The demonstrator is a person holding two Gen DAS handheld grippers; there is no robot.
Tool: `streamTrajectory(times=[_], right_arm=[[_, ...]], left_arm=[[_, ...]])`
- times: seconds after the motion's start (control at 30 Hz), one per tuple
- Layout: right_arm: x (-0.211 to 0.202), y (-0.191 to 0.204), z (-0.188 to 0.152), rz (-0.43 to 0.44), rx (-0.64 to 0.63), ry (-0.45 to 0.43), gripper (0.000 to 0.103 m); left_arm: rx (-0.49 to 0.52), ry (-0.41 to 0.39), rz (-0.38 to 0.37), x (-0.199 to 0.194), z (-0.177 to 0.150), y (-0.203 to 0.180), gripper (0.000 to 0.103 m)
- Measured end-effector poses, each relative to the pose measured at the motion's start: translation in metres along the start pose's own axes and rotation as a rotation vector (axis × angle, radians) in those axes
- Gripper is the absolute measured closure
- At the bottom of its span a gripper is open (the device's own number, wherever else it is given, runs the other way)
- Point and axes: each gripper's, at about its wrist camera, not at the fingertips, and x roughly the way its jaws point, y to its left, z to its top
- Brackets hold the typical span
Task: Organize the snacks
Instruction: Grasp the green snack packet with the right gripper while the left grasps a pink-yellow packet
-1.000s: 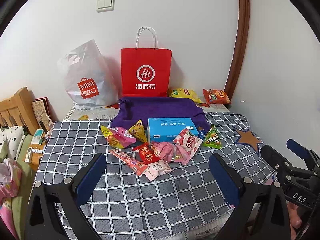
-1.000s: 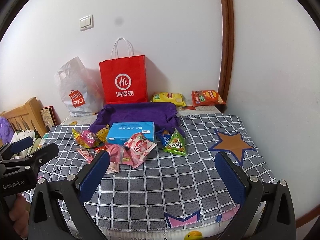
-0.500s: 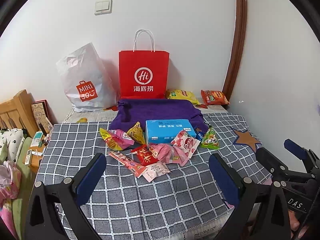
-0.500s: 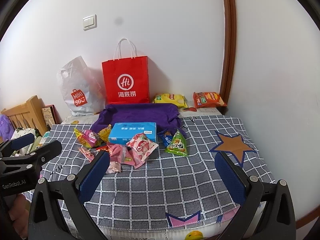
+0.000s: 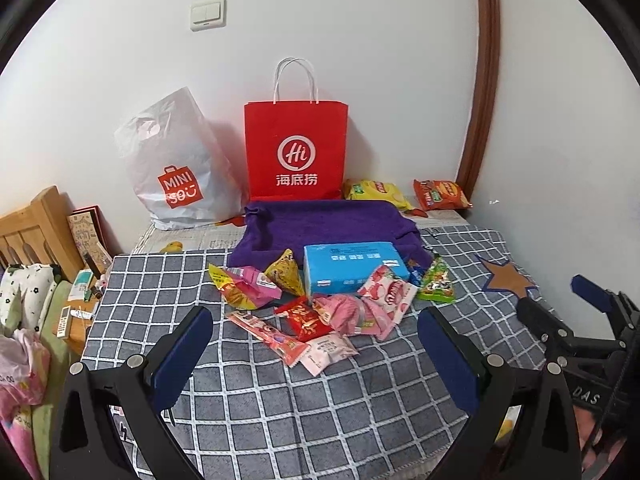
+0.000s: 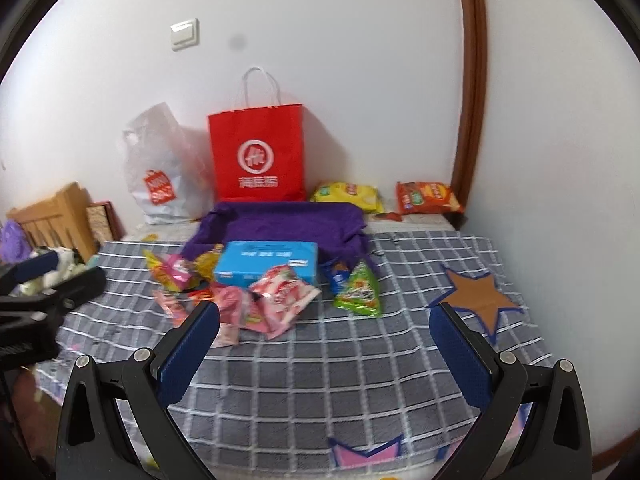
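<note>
Snacks [image 5: 320, 300] lying mid-blanket [image 5: 320, 400], ahead of both grippers, nearer left gripper [image 5: 316, 344]; right gripper [image 6: 324, 340] also gaping wide, empty.

Two bags are standing by the wall: one red paper bag [image 5: 296, 148] and one white plastic bag [image 5: 176, 164]. Two chip packets, yellow [image 5: 376, 192] and orange [image 5: 440, 194], are lying behind one blue box [image 5: 352, 266].

The snack packets [image 5: 320, 320] were glossy foil and plastic, the checked blanket [image 5: 280, 400] soft matt cloth, the red bag [image 5: 296, 152] smooth paper, the headboard [image 5: 36, 232] wood.
</note>
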Motion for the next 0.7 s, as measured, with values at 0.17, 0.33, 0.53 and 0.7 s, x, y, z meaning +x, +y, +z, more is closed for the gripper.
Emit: streamTrajectory(times=[0.17, 0.33, 0.53, 0.7], right_arm=[[0.021, -0.008, -0.005, -0.091, -0.062, 0.010, 0.000], [0.062, -0.031, -0.012, 0.031, -0.004, 0.070, 0.000], [0.114, -0.044, -0.015, 0.061, 0.088, 0.111, 0.001], [0.172, -0.042, -0.010, 0.046, 0.085, 0.185, 0.013]], left_arm=[[-0.011, 0.036, 0.012, 0.030, 0.002, 0.009, 0.001], [-0.035, 0.102, -0.016, 0.069, -0.001, 0.018, 0.001], [-0.065, 0.145, 0.040, 0.107, -0.006, 0.031, 0.001], [-0.083, 0.164, 0.086, 0.134, -0.006, 0.043, 0.001]])
